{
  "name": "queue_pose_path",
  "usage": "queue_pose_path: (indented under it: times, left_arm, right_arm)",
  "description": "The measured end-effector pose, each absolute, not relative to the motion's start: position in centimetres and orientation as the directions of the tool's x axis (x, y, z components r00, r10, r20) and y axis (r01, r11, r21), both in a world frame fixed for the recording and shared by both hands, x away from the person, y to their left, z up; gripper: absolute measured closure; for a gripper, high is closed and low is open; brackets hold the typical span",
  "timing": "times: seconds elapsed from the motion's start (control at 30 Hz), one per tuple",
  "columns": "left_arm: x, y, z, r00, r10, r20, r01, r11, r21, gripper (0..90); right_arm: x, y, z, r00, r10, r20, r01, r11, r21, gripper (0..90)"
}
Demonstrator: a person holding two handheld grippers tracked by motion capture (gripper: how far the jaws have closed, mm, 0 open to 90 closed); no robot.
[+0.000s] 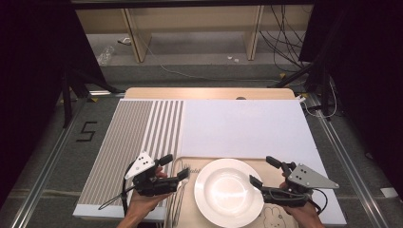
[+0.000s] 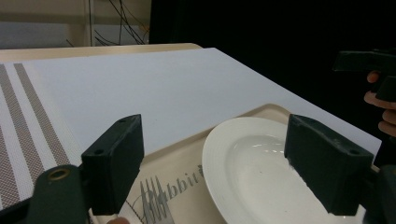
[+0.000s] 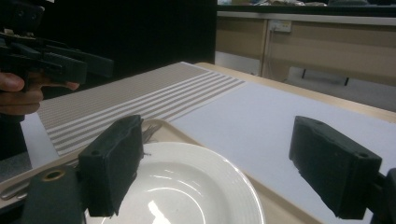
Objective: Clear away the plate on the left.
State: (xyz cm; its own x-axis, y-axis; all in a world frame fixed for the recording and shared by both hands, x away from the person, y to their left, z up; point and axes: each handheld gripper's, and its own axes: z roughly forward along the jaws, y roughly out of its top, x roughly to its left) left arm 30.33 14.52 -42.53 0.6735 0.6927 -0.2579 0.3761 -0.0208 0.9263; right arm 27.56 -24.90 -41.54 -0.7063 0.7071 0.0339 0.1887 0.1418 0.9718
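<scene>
White plate [image 1: 228,191], empty, lying on a pale tray [image 1: 190,163] at the near edge of the surface, between the two claws. Left claw [image 1: 174,167] just beside the plate's left rim, above the fork [image 1: 179,205] that lies on the tray there; jaws spread wide, pinching nothing. Right claw [image 1: 265,171] close over the plate's right rim, jaws likewise spread and empty. From the left gripper view, plate [image 2: 261,172] low between the jaws and toward the right one, fork tines [image 2: 154,205] at the bottom edge. From the right gripper view, plate [image 3: 182,191] under and between the jaws, nearer the left one. Step in hand, by the look of it: approach, both claws framing the plate before any grasp. Next move probably calls for lowering one claw so that a jaw slips under the rim and the other over it, then closing gently; thin, smooth rim, so likely to slip if pinched shallowly. Striped placemat [image 1: 133,137] and white sheet [image 1: 242,128] farther back, bare.
</scene>
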Motion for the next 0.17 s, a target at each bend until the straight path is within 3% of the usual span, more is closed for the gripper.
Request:
queue_pose_path:
  times: [0.17]
  left_arm:
    - [30.38,14.61,-42.48,0.675,0.690,-0.262,0.376,-0.016,0.926,19.9]
  right_arm:
    - [27.58,-24.94,-41.54,-0.706,0.708,0.034,0.187,0.140,0.972,18.4]
